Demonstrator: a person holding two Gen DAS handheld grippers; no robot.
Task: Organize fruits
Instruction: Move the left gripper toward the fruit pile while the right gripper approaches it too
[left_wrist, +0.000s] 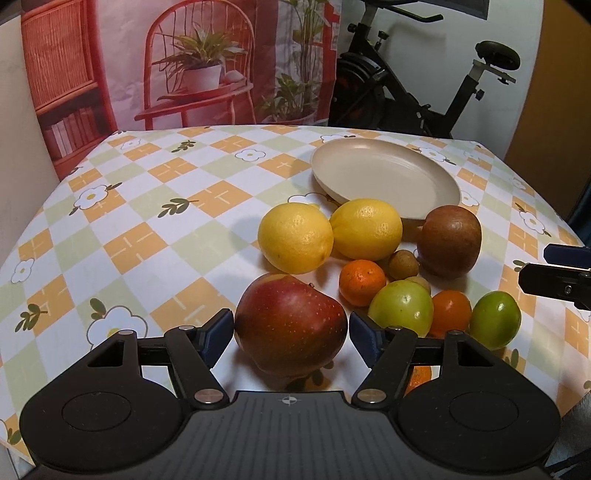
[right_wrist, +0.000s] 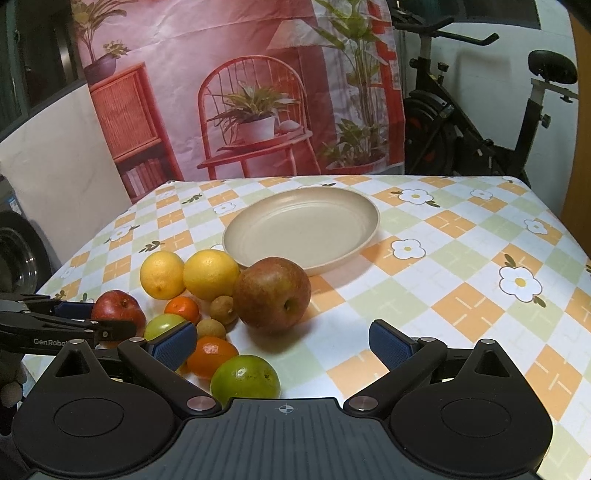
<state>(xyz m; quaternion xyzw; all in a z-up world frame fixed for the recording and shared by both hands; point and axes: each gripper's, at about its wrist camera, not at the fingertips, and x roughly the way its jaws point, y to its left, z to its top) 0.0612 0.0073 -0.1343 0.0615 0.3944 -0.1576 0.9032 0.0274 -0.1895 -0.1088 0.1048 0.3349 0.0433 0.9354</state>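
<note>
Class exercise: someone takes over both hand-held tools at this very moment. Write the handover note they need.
Left tool: pads sit either side of the big red apple, right at its skin; a firm grip is not clear, apple still on the checked floral tablecloth.
Right tool: open, holding nothing, hovering by the fruit pile.
Fruit: two yellow lemons, brownish-red apple, two orange tangerines, two green round fruits and two small brown round fruits, all clustered in front of the beige round plate.
Done: nothing on the plate.
Left: presumably all the fruit, likely starting with the red apple.
</note>
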